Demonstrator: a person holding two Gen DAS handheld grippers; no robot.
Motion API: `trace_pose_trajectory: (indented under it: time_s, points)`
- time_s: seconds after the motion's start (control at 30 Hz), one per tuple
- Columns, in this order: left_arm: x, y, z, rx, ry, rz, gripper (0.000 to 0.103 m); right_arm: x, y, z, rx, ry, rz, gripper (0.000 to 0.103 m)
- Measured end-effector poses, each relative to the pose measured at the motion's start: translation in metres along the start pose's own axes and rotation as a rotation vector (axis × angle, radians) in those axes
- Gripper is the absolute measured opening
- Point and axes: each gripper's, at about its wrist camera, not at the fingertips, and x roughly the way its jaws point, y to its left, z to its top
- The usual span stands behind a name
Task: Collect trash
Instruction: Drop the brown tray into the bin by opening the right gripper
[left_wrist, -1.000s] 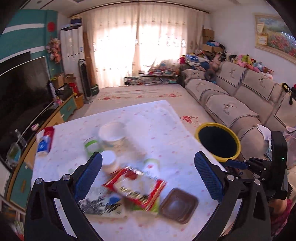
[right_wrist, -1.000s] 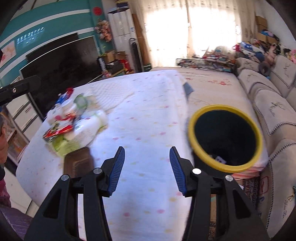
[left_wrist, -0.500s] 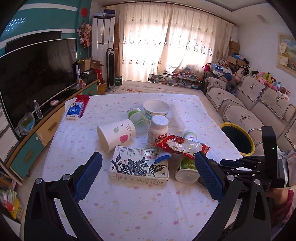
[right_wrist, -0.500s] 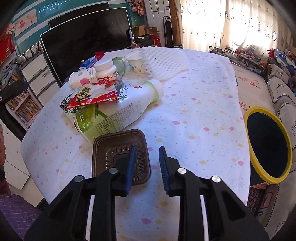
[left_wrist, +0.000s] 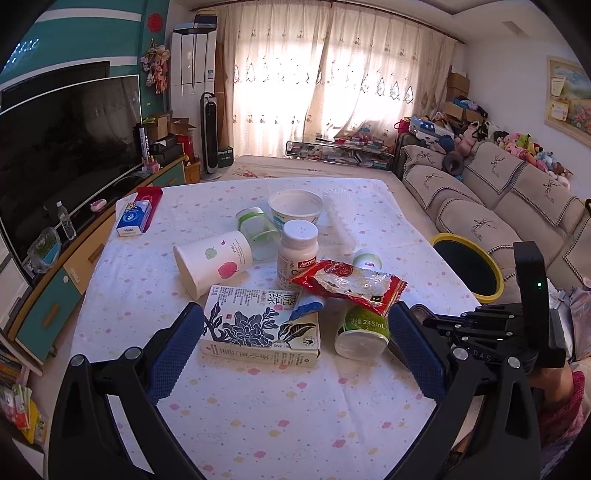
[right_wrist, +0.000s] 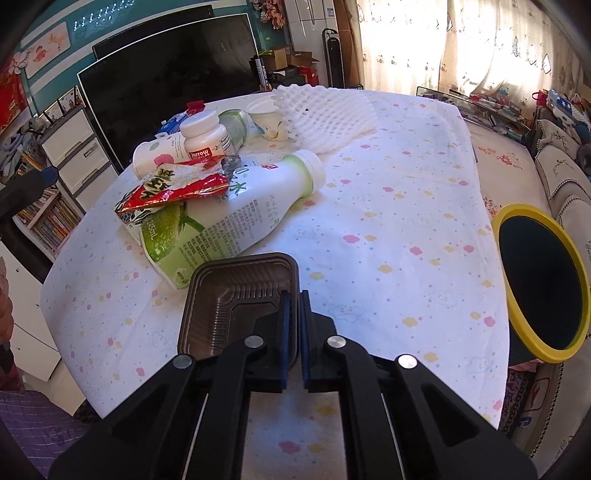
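So there's one brown plastic tray (right_wrist: 236, 295), squarish with ribbed walls, and the right tongs (right_wrist: 293, 332) are clamped on its near right rim, blue pads pinching the thin edge. It sits on the bench (right_wrist: 388, 240), which wears a white cloth dotted with little pastel clouds.

Just beyond the tray lies one white-and-green plastic bottle (right_wrist: 221, 218) on its side, cap pointing away. One crinkly red snack wrapper (right_wrist: 173, 188) is draped over the bottle's fat end. Behind that: one white pill bottle (right_wrist: 205, 136) standing upright, one paper cup (right_wrist: 155, 157) tipped over, and one white foam net sleeve (right_wrist: 325, 110), bumpy like honeycomb. One round bin (right_wrist: 543, 284) with a yellow rim stands off the bench edge, right of the tray.

The left tongs (left_wrist: 295, 347) hang wide apart, gripping nothing, with one flower-print carton (left_wrist: 258, 332) lying flat between the blue tips. One white tub (left_wrist: 295, 206) sits further back.
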Motion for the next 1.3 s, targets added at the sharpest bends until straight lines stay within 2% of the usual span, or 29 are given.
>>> trace_pose_trajectory:
  time_s: [0.13,0.3,0.43,0.57,0.67,0.87,1.03,1.17,1.3]
  points:
    - [0.002,-0.003,-0.001,0.007,-0.001,-0.004,0.098,-0.016,-0.011,-0.001,0.027,-0.038,-0.009,0.004]
    - [0.004,-0.007,-0.004,0.014,0.003,-0.007,0.098,-0.04,-0.044,-0.001,0.099,-0.093,-0.064,0.004]
    - [0.006,-0.01,-0.004,0.023,0.007,-0.012,0.098,-0.058,-0.089,0.0,0.194,-0.143,-0.158,0.004]
    - [0.01,-0.015,-0.005,0.033,0.015,-0.014,0.098,-0.069,-0.143,0.001,0.295,-0.183,-0.301,0.004]
    - [0.014,-0.018,-0.006,0.035,0.024,-0.018,0.098,-0.065,-0.181,0.001,0.357,-0.18,-0.378,0.004]
    - [0.021,-0.027,-0.006,0.055,0.04,-0.025,0.098,-0.034,-0.237,-0.001,0.44,-0.12,-0.457,0.005]
    - [0.026,-0.033,-0.004,0.065,0.05,-0.031,0.098,-0.013,-0.26,-0.003,0.467,-0.082,-0.503,0.005]
    - [0.03,-0.038,-0.003,0.072,0.061,-0.039,0.098,-0.009,-0.259,-0.002,0.467,-0.088,-0.508,0.022]
    - [0.035,-0.04,-0.002,0.08,0.067,-0.048,0.098,-0.013,-0.248,-0.002,0.447,-0.105,-0.508,0.023]
